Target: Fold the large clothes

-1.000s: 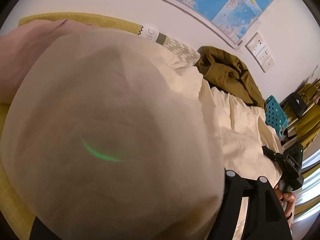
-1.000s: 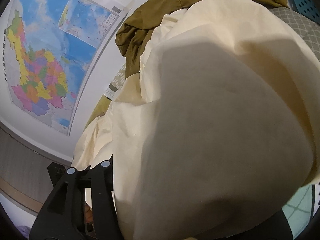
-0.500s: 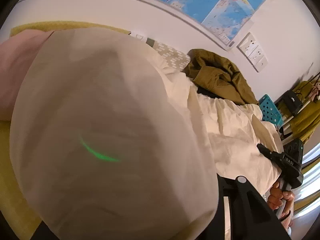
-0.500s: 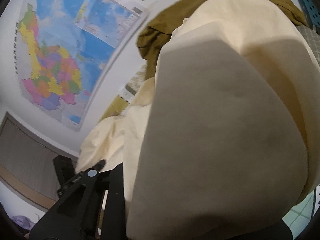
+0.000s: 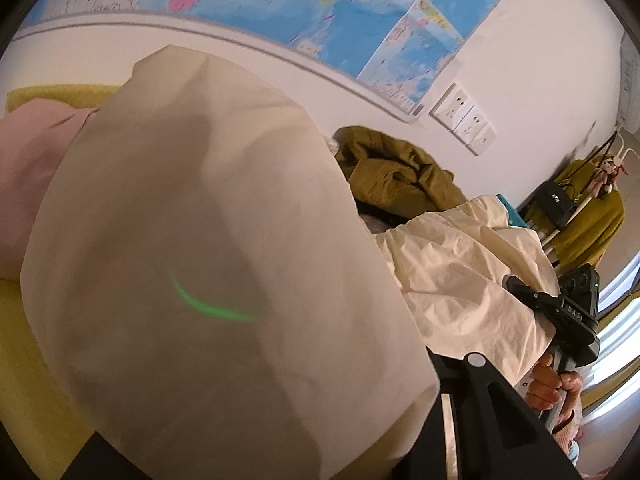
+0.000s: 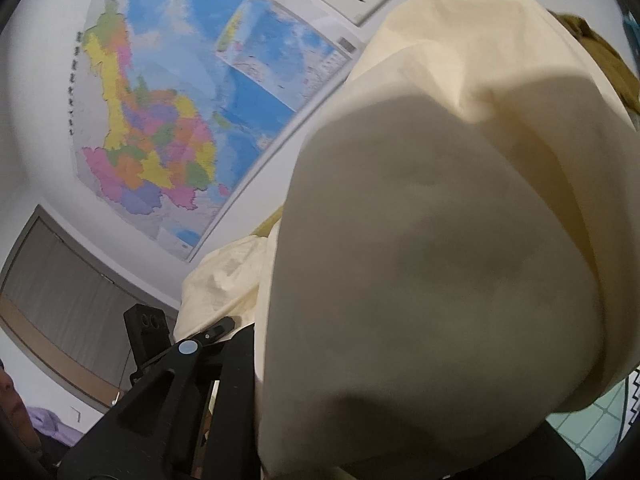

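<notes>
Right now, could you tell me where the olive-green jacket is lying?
In the left wrist view the olive-green jacket lies crumpled right of centre, against the wall below the sockets, behind the cream sheet.

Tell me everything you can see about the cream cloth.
The cream cloth is a large, thin, woven-looking sheet, plain and wrinkled. It drapes right over both wrist cameras, filling most of each view, and a rumpled span stretches between them. Its far edge lies against an olive garment, and a pink fabric sits beside it. The left claw's jaws are closing; both claws are buried in the cloth, so the pads are hidden.

cream cloth (image 5: 224, 264) (bunched) covers left tongs (image 5: 280, 420).
</notes>
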